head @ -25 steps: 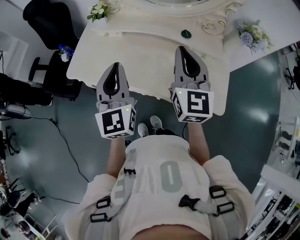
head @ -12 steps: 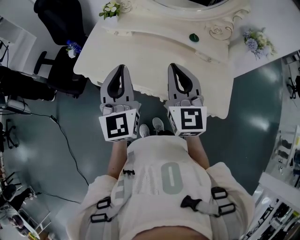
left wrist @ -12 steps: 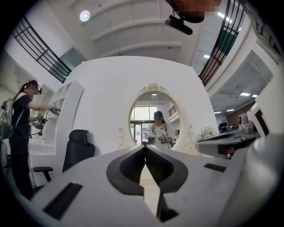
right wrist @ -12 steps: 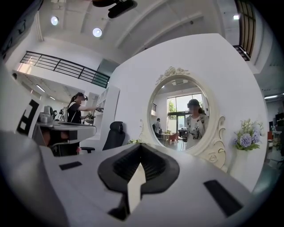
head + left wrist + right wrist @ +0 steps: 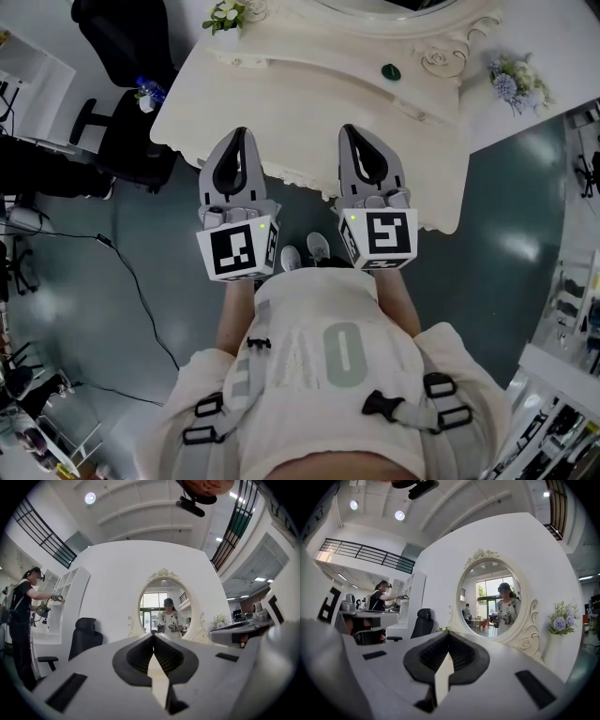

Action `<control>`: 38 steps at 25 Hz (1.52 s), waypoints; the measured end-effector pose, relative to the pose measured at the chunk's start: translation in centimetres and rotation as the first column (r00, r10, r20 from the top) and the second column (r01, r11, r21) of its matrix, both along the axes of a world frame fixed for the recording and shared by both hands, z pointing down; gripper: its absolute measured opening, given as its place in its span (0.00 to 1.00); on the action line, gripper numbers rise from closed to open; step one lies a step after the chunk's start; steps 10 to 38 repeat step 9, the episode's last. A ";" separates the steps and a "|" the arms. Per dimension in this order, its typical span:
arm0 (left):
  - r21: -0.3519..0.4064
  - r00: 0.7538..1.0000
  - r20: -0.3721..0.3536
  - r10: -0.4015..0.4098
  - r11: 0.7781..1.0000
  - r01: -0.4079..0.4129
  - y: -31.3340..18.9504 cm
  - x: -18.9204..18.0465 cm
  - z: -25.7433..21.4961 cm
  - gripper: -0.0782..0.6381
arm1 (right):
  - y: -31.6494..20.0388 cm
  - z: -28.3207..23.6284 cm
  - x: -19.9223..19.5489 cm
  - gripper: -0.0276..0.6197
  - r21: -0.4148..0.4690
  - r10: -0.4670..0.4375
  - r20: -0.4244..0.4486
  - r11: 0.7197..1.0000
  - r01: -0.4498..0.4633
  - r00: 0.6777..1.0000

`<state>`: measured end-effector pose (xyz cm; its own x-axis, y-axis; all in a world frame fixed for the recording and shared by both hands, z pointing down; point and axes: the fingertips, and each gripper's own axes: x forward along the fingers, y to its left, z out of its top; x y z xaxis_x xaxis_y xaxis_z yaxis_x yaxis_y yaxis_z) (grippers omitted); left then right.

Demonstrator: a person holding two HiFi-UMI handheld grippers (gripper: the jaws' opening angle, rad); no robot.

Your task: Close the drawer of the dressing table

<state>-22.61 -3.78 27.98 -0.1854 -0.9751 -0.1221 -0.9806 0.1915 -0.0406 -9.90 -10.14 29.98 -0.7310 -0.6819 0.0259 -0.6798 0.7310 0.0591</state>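
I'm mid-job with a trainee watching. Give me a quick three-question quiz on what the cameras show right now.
1. Multiple choice: what is between the jaws of the left tool?
A. a flower stem
B. nothing, the jaws are together
C. a drawer handle

2. True or false: in the head view, the tips of the left tool and the right tool both lie over the top of the dressing table.

3. Short answer: in the right gripper view, on which side of the mirror do the purple flowers stand?

Key: 1 B; 2 true; 3 the right side.
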 end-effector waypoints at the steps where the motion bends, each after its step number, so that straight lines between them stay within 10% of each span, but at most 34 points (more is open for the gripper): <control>1: 0.001 1.000 0.000 -0.001 1.000 0.001 0.1 0.0 0.0 0.14 | 0.0 0.0 0.1 0.05 0.000 0.002 0.000 1.000 -0.002 1.000; 38: 0.003 1.000 0.001 0.000 1.000 0.000 0.1 0.3 -0.2 0.14 | -0.4 0.2 1.0 0.05 -0.024 0.017 0.006 1.000 -0.017 1.000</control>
